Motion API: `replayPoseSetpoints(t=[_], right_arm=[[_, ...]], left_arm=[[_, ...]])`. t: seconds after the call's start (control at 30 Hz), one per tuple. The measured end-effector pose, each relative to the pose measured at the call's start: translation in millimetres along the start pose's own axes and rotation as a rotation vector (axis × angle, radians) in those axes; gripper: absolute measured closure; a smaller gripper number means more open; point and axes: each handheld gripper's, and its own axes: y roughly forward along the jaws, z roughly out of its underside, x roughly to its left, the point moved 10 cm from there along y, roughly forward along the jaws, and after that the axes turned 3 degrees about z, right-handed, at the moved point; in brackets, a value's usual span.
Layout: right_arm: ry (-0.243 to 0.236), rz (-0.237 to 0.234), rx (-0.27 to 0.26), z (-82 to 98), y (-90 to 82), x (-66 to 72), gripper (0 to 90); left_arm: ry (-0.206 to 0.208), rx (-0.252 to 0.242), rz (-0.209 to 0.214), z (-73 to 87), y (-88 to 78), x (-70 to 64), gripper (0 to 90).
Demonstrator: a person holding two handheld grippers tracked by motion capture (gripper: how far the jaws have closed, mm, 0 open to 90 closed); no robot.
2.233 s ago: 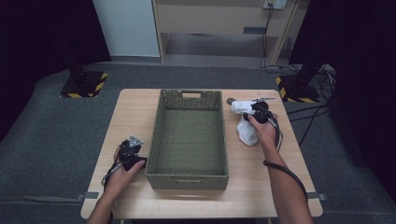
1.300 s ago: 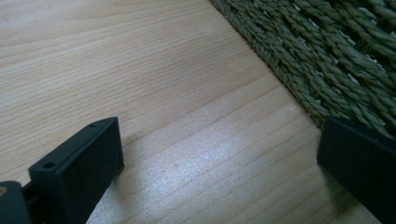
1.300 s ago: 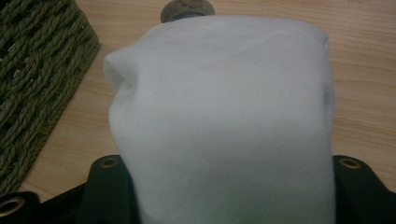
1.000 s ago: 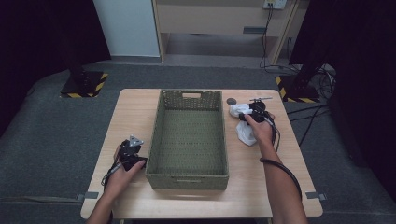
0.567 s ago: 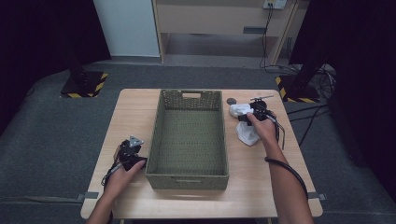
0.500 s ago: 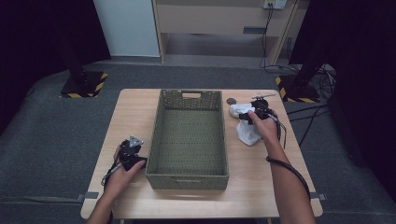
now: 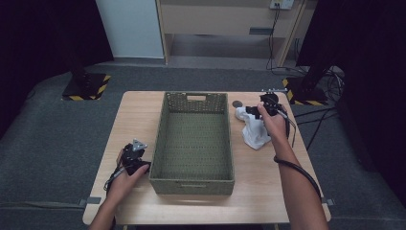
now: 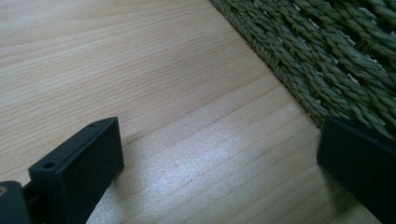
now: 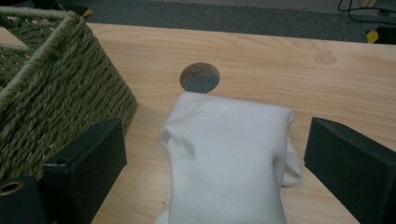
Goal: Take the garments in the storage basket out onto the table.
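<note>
One white folded cloth [image 7: 253, 130] lies on the pale wooden table [image 7: 143, 115], just right of one rectangular green woven basket [image 7: 194, 136] with rope-like plaited walls and a cut handle slot. One small round grey disc [image 9: 200, 77] sits on the table just beyond the cloth. The cloth is soft and smooth, its rounded end bulging between the jaws of the right gripper [image 9: 219, 154]; those jaws have just been opening, stand wide apart and press on nothing. The left gripper [image 8: 219, 154] rests low over bare wood beside the basket wall, jaws spread wide and empty. Grey carpet surrounds the table, with two dark stands on striped bases [image 7: 85, 86] behind.
</note>
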Motion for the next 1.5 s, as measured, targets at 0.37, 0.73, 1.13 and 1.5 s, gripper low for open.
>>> replayPoseSetpoints(t=[0.37,0.73,1.13,1.5], right_arm=[[-0.022,0.014,-0.018,-12.9,-11.8,9.9,4.8],[-0.05,0.002,-0.012,-7.3,-36.6,17.9,4.6],[-0.075,-0.051,-0.053,6.8,-77.9,29.9,3.9],[-0.122,-0.07,-0.061,37.4,-95.2,38.6,2.8]], left_arm=[[0.0,0.0,0.0,0.0,0.0,0.0,0.0],[0.001,0.0,0.001,-0.3,0.3,0.1,0.0],[0.001,0.0,0.001,-0.3,0.3,0.1,0.0],[0.001,0.0,0.001,-0.3,0.3,0.1,0.0]])
